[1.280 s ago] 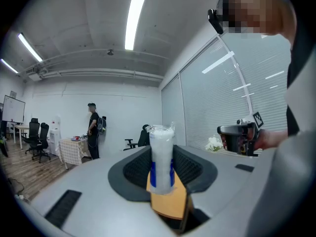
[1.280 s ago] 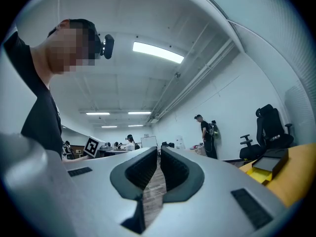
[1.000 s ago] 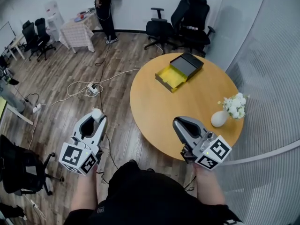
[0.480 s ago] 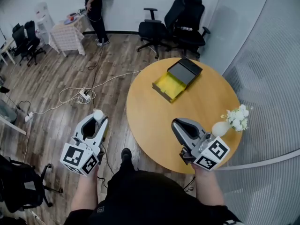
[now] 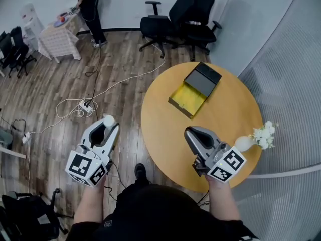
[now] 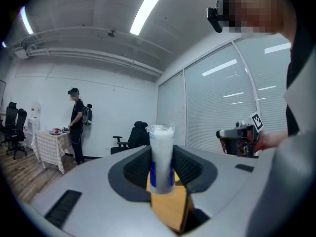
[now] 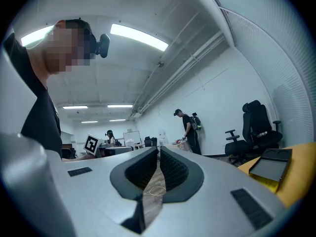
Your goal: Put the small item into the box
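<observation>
My left gripper hangs over the wooden floor, left of the round table. It is shut on a small white item with a blue label, which stands upright between the pads in the left gripper view. The box, a yellow open tray with a dark lid beside it, sits at the table's far side; its edge shows in the right gripper view. My right gripper hovers above the table's near part, jaws shut and holding nothing.
A white vase of flowers stands at the table's right edge. Black office chairs stand beyond the table. Cables and a power strip lie on the floor. A person stands by a small table at the back left. A curved glass wall runs along the right.
The head view has swung: table, box and vase sit further right and lower, the far person further left. Both grippers keep their places and grips.
</observation>
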